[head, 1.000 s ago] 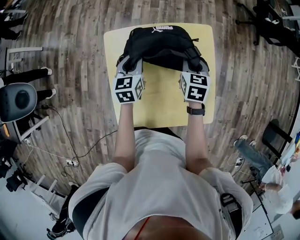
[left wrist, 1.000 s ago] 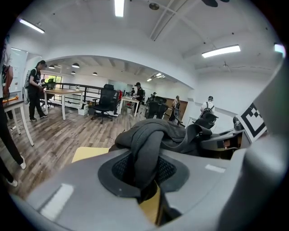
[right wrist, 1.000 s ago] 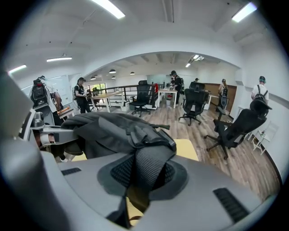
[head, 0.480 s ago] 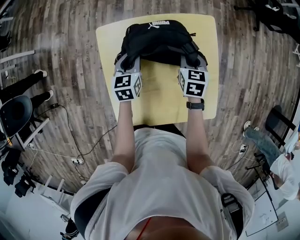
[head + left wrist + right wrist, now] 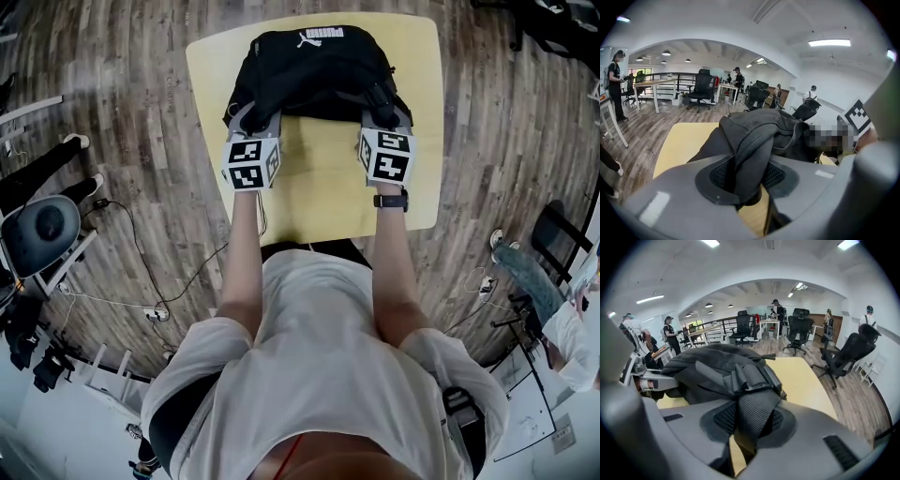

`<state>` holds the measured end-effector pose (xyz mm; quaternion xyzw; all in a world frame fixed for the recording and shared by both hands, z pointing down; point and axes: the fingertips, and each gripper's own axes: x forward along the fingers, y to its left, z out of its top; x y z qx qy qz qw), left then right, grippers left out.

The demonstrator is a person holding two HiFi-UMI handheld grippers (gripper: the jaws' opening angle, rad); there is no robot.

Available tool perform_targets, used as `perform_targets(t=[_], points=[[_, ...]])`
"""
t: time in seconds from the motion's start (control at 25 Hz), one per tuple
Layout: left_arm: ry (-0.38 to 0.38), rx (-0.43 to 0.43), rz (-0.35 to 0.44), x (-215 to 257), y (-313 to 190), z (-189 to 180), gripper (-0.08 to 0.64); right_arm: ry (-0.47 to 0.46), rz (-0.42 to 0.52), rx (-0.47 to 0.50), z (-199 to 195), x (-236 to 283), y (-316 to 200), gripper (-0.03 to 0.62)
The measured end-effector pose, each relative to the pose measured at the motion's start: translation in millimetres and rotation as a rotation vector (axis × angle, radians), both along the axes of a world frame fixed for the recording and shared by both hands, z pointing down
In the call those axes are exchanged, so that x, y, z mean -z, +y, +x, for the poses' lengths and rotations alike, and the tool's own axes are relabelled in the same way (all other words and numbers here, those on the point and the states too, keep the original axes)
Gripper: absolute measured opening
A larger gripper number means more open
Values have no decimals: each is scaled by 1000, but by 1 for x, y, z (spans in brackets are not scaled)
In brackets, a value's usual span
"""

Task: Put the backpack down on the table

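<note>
Left tool [image 5: 251,119] and right tool [image 5: 386,112] each pinch a shoulder strap [image 5: 751,157], and their jaws are easing open. That makes sense, since the backpack [image 5: 314,70] looks settled at the surface's [image 5: 319,192] far edge. Holding both straps keeps it level.

There is one backpack [image 5: 314,70], one table [image 5: 319,192], one wristwatch [image 5: 391,200].

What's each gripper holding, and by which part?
Black fabric backpack: left gripper on a padded shoulder strap, right gripper on a webbing strap. Both jaws are opening, straps between them.
</note>
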<state>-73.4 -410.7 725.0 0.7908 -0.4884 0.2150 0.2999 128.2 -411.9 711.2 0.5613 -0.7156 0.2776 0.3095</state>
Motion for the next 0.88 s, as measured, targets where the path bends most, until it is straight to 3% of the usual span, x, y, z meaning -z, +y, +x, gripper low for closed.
perform_targets(t=[0.24,0.44,0.88], points=[[-55,-57,4,-11,8,-1,163,6,-64,58,0,-14,12,155],[-75,-104,21,-6,11,1,298,-43,-82,96,-5,-9,16,245],[-55,-24,96,49,48,-20,334,-46,-34,64,10,29,63,258]])
